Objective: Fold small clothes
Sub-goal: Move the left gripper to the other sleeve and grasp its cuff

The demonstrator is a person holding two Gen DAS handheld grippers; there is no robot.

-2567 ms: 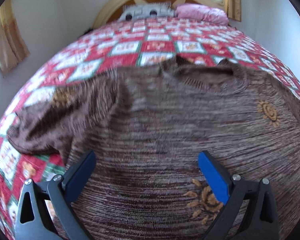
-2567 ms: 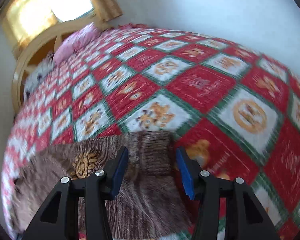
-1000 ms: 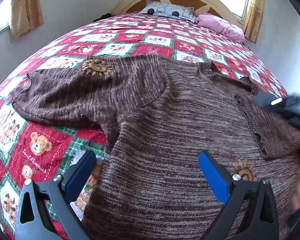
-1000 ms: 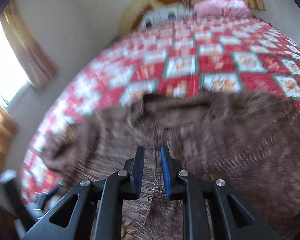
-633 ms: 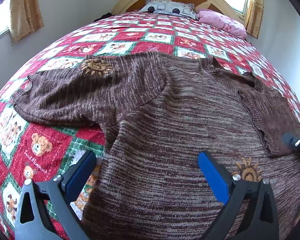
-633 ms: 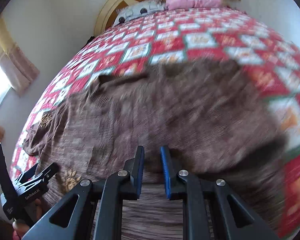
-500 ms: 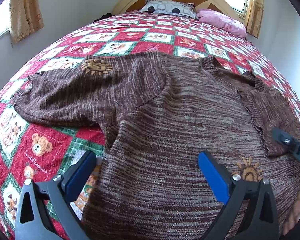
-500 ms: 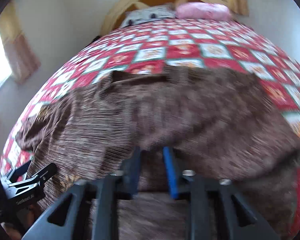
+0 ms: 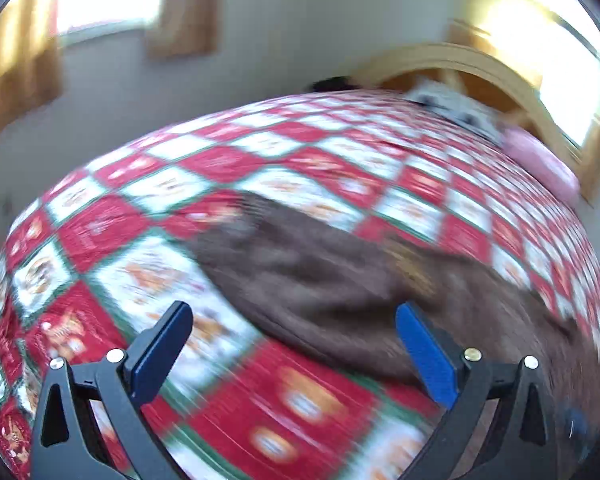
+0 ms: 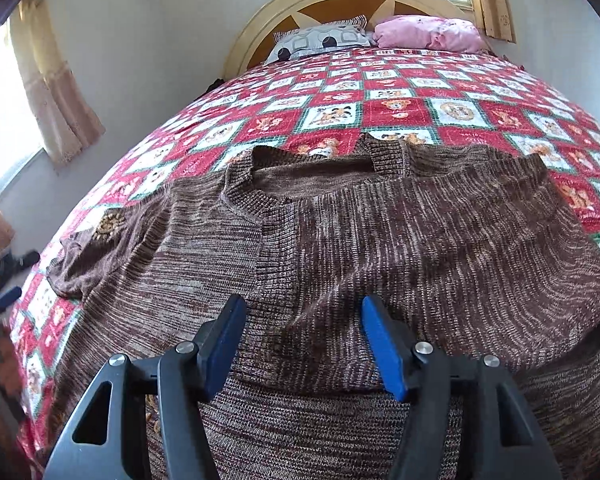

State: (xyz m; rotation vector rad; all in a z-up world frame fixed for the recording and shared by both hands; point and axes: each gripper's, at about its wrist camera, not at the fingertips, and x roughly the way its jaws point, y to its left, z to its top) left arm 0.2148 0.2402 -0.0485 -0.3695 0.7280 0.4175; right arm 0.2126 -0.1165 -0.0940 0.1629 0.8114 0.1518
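Note:
A brown knitted sweater (image 10: 400, 248) lies flat on the bed, its right sleeve folded in over the chest. My right gripper (image 10: 302, 344) is open and empty just above the folded part. The left sleeve (image 10: 100, 240) with a lion patch still lies spread out at the left. In the blurred left wrist view that sleeve (image 9: 320, 276) lies ahead of my left gripper (image 9: 292, 352), which is open and empty above the quilt.
The bed has a red, white and green bear-pattern quilt (image 10: 400, 88). A grey patterned pillow (image 10: 320, 42) and a pink pillow (image 10: 428, 34) lie at the wooden headboard. Curtained windows (image 10: 48, 92) stand at the left wall.
My right gripper has opened and let go of the folded sleeve. My left gripper has swung left off the sweater body towards the spread left sleeve.

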